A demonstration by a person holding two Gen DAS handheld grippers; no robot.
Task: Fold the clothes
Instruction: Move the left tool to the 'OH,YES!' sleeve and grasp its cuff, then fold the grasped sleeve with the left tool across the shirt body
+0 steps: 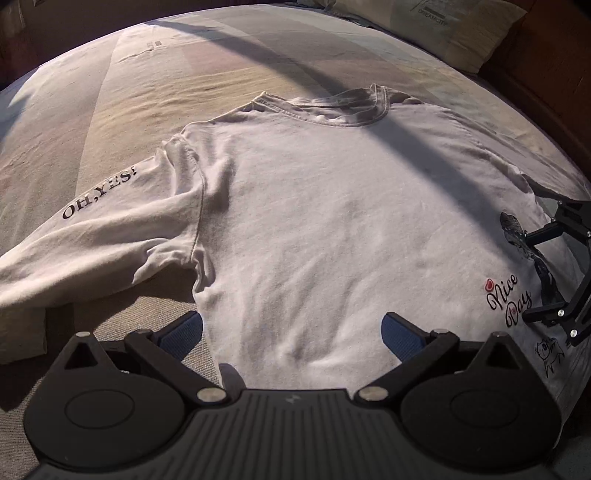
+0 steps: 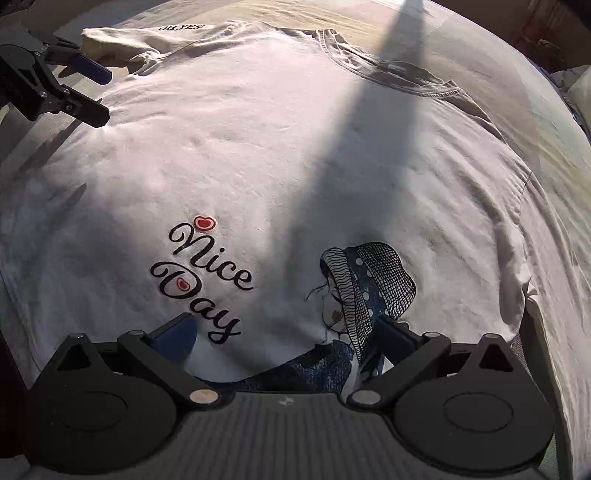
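A white T-shirt (image 1: 325,206) lies spread flat, front up, on a bed, its collar (image 1: 332,107) at the far end. One sleeve printed "OH,YES!" (image 1: 99,195) stretches out to the left. The chest print reads "Nice Day" (image 2: 199,277) beside a drawing of a girl in a headscarf (image 2: 365,284). My left gripper (image 1: 291,332) stands open over the lower left side of the shirt, nothing between its blue pads (image 1: 183,334). My right gripper (image 2: 286,334) hangs open just above the print. Each gripper also shows at the edge of the other's view: the right gripper (image 1: 532,275) and the left gripper (image 2: 103,96).
The striped beige bedsheet (image 1: 122,96) extends far beyond the shirt to the left and back. A pillow (image 1: 443,26) lies at the head of the bed on the right, next to a dark wooden frame (image 1: 546,74). A long shadow band crosses shirt and sheet.
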